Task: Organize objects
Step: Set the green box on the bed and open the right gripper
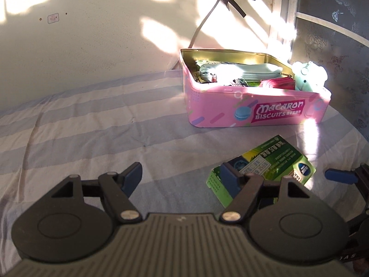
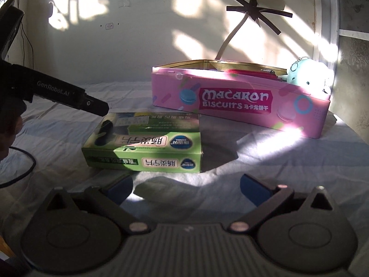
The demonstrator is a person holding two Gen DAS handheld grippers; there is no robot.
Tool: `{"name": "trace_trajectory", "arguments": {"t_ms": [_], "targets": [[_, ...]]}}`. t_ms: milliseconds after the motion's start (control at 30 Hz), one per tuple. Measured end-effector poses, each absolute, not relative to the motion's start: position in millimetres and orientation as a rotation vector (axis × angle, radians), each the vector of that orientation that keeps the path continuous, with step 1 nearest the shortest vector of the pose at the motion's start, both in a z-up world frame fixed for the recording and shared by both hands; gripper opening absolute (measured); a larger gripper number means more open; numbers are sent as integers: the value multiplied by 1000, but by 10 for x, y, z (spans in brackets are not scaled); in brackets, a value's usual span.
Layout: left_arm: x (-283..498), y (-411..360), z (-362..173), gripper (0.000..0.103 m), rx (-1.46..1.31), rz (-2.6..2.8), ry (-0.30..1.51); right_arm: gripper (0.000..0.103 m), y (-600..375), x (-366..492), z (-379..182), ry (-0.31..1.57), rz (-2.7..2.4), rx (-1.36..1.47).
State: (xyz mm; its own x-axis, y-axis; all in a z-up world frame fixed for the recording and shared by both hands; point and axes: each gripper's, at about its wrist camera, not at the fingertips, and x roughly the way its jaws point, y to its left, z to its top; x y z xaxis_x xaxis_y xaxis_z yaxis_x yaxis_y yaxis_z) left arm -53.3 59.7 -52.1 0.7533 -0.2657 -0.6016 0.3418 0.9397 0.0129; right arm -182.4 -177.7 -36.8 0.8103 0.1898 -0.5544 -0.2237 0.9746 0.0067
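- Both grippers hover low over the striped bedsheet (image 1: 80, 127): left gripper (image 1: 182, 180) spread wide and empty, right gripper (image 2: 186, 184) likewise.
- Green box (image 2: 147, 143) lies flat just beyond the right gripper's fingers.
- Pink biscuit tin (image 2: 242, 101), far right, holds pouches and a mint plush toy (image 2: 306, 76).

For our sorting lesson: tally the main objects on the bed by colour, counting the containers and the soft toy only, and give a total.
Pink: 1, the biscuit tin
Green: 1, the carton
Pale mint: 1, the plush toy in the tin
Total: 3
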Motion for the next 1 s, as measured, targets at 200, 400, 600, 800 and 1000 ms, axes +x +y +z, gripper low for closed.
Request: {"name": "trace_trajectory", "arguments": {"t_ms": [200,400,600,800,1000], "targets": [[-710,519,-558,81,189,-275,586,103,-1805,-1729,-375,610,260,-103],[-722,452,-575,81,199,-283,593,103,-1723,-1682,-372,610,309,-142],[-724,408,-594,82,199,-280,593,99,-1656,-1733,-364,612,390,-131],[-715,419,-602,83,196,-281,593,96,-1526,-1894,-369,599,496,-143],[-718,499,-582,83,175,-296,607,96,-1565,-1894,-357,598,449,-148]]}}
